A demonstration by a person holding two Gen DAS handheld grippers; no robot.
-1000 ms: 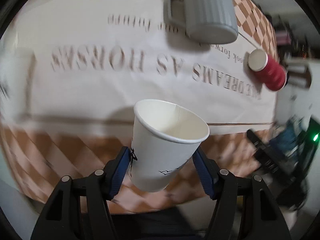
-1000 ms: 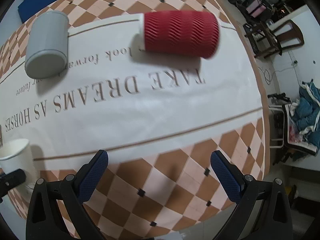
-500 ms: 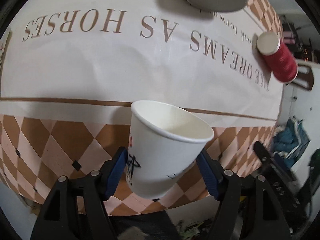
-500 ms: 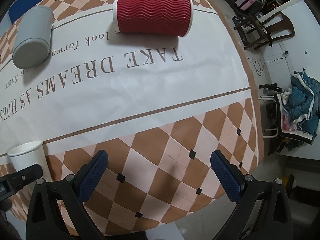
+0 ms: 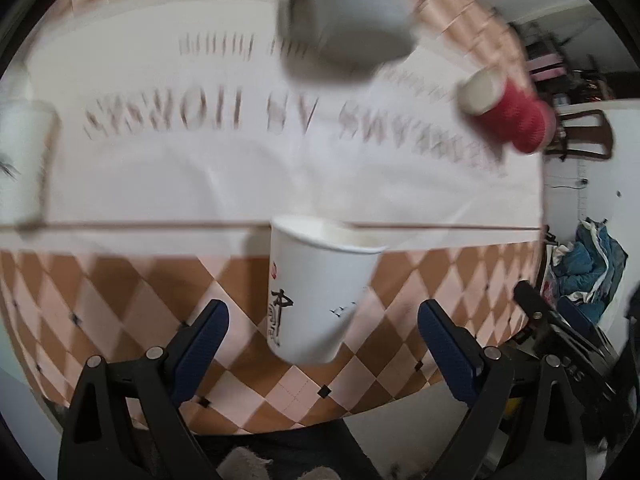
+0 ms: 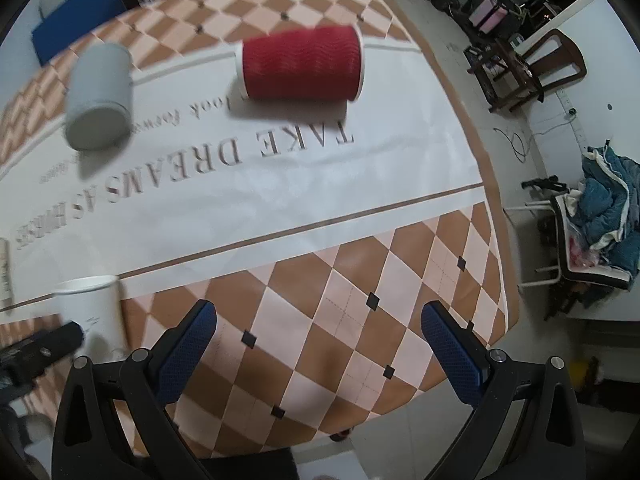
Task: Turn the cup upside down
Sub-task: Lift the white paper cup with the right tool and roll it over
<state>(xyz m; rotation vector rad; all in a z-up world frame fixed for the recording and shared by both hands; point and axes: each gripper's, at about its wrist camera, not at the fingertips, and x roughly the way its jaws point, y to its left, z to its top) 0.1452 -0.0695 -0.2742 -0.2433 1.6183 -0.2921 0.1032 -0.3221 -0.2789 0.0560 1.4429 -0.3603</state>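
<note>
A white paper cup (image 5: 316, 292) stands mouth up on the checkered tablecloth, between the jaws of my left gripper (image 5: 322, 344), which is open and apart from it on both sides. The cup also shows at the left of the right wrist view (image 6: 94, 312). My right gripper (image 6: 318, 348) is open and empty above the checkered cloth near the table's front edge.
A red ribbed cup (image 6: 302, 68) lies on its side on the white lettered runner (image 6: 280, 184). A grey mug (image 6: 100, 96) lies on its side at the back left. Another white cup (image 5: 22, 160) stands at the far left. Chairs and clothes (image 6: 600, 216) are right of the table.
My left gripper has opened and let go of the white cup, which now stands on the table. The left view is blurred from motion. The right gripper has shifted slightly.
</note>
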